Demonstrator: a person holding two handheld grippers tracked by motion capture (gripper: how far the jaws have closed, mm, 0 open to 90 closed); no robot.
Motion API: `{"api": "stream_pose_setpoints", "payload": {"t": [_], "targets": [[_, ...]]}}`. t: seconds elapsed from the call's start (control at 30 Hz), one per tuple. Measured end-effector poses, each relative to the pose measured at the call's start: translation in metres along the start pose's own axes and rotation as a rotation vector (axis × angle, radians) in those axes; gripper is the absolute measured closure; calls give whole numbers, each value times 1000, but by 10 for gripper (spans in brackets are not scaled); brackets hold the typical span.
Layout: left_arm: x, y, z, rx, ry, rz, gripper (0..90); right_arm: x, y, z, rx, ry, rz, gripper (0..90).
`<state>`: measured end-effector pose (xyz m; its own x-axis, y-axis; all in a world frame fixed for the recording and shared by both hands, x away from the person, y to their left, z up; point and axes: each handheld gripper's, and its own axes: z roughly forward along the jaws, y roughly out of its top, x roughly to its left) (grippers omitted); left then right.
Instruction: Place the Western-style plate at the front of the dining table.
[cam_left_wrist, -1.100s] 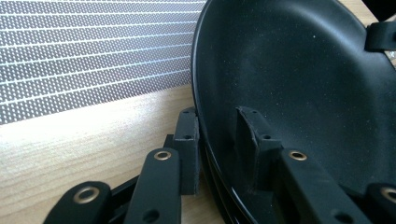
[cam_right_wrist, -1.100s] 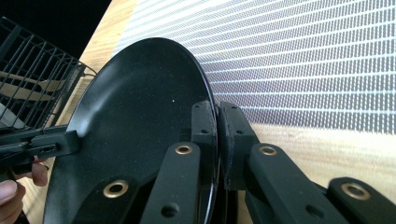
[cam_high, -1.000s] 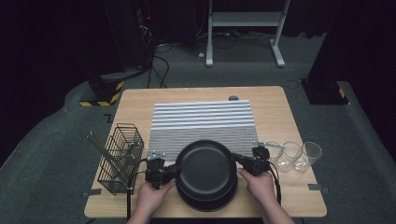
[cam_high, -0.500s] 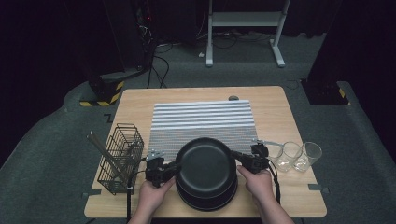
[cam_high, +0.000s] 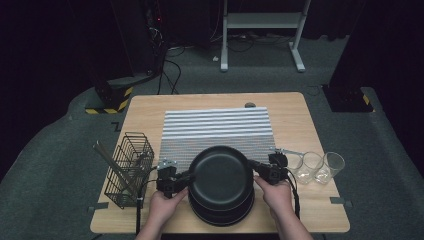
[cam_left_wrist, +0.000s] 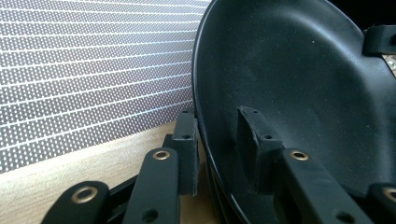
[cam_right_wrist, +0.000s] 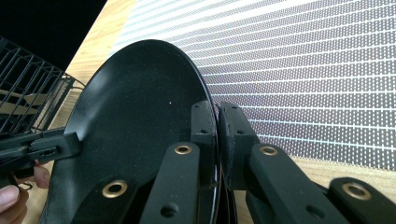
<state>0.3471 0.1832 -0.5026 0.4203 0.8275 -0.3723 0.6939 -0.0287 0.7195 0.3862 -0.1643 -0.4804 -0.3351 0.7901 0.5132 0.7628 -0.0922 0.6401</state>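
Top black plate (cam_high: 220, 173) sits on a stack of plates (cam_high: 222, 212) at the table's (cam_high: 150, 107) near edge, just short of the striped mat (cam_high: 216, 129). Left tool (cam_high: 176, 179) and right tool (cam_high: 265, 171) each clamp opposite rims. Step looks like lifting it off the stack. Next: raise both evenly, keep it level, carry toward the mat.

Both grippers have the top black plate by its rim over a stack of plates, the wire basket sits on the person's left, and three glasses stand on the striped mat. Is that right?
One thing is wrong: the three glasses stand on the bare wooden table, right of the striped mat, as the high view shows. The left gripper and right gripper do hold the top black plate by its rim, with the wire basket on the left.
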Motion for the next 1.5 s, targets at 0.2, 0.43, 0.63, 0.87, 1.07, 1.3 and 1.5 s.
{"api": "stream_pose_setpoints", "payload": {"t": [0.2,0.43,0.63,0.87,1.07,1.3,1.5], "targets": [[-2,-1,1,-15,12,17,678,0,2,1,1,1,7,846],[-2,-4,1,-40,18,17,681,-1,1,2,7,-6,-7,841],[-2,-4,1,-47,10,13,687,-2,0,3,8,-6,-4,836],[0,-5,1,-55,4,8,690,-2,-1,3,8,0,-12,823],[0,-5,1,-61,6,10,692,-1,-4,3,15,1,-19,807],[0,-5,1,-59,6,13,693,1,-8,4,28,1,-25,790],[0,-6,2,-52,4,17,695,4,-14,4,38,-19,-47,784]]}}
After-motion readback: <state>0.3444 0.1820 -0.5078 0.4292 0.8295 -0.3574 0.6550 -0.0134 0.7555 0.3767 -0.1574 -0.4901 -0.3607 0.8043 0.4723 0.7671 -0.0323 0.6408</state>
